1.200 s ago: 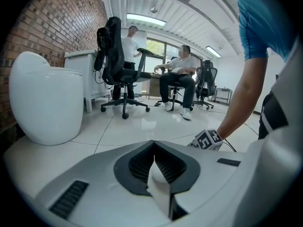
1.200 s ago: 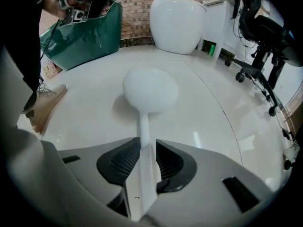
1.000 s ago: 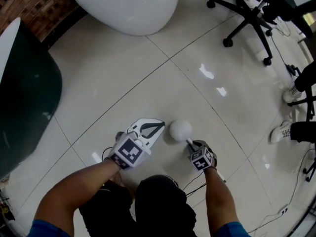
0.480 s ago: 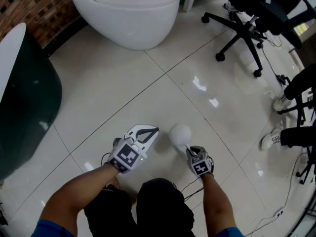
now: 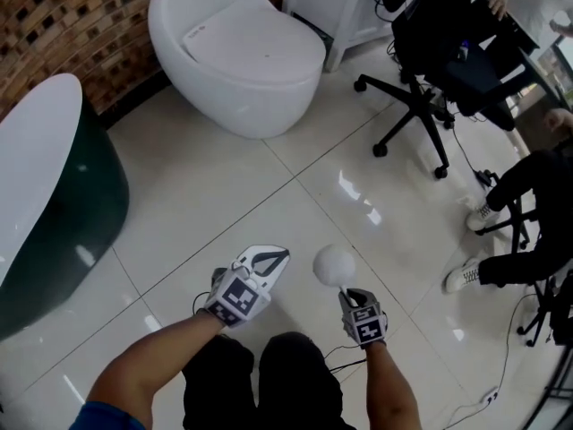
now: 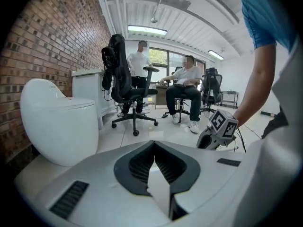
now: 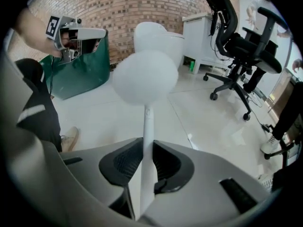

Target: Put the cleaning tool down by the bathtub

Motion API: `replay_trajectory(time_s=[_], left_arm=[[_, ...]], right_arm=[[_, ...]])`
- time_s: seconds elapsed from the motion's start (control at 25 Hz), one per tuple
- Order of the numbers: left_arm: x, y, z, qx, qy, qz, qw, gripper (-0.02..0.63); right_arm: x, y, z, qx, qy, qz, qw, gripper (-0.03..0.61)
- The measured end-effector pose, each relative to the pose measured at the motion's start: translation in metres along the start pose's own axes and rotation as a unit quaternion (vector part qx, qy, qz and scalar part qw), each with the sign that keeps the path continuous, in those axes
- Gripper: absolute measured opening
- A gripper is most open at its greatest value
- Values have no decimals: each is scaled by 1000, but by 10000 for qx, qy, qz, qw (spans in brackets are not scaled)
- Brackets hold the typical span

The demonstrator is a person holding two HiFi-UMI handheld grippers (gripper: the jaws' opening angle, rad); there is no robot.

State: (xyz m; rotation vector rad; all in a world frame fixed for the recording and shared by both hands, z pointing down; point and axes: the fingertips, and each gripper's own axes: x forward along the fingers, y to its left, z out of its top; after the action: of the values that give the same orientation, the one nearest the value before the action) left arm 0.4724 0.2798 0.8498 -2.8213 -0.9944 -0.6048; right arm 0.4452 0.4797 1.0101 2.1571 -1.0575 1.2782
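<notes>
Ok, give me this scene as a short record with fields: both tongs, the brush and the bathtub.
brush: white, round head, held off the floor
right tongs: have just been closing, clamped on the brush handle
left tongs: shut, nothing between them
bathtub: dark green, white rim, far left of head view, apart from the brush
task state: brush not yet set down

**White ball-headed tool in the grip, tub off to the left**

The cleaning tool [image 5: 334, 265] is a round white ball head on a thin white stick. The stick is clamped between the jaws of the right hand-held gripper [image 5: 349, 292], ball end pointing away from the person. The bathtub [image 5: 54, 195], dark green outside and white inside, stands well apart to the left.
</notes>
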Motion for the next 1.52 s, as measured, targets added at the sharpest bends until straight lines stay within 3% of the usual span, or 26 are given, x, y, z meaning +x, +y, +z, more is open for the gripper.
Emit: replay_trajectory(time_s=[0.4,0.64,0.88,1.08,1.36,1.52], left_arm=[[-106,8,129,-696,-120,744,9947,-12],[-181,-6,233,-942,-207,952,9908,-12],[-242,-24,348,-704,-455,925,9922,-12],[-286,-31,417,-605,-647,1053,9905,-12],[-359,-28,493,-755,-1022,1476,9808,-12],[-386,-28,512,-738,-1215,1648,9760,-12]], right_arm=[[-180,22,98,390,-357,-164,9985,89],[-305,47,170,658,-705,-171,9952,89],[-418,67,244,644,-1078,-232,9918,89],[-491,77,284,624,-1319,-363,9886,89],[-584,100,353,581,-1869,-525,9793,89],[-613,115,368,514,-2109,-590,9744,89]])
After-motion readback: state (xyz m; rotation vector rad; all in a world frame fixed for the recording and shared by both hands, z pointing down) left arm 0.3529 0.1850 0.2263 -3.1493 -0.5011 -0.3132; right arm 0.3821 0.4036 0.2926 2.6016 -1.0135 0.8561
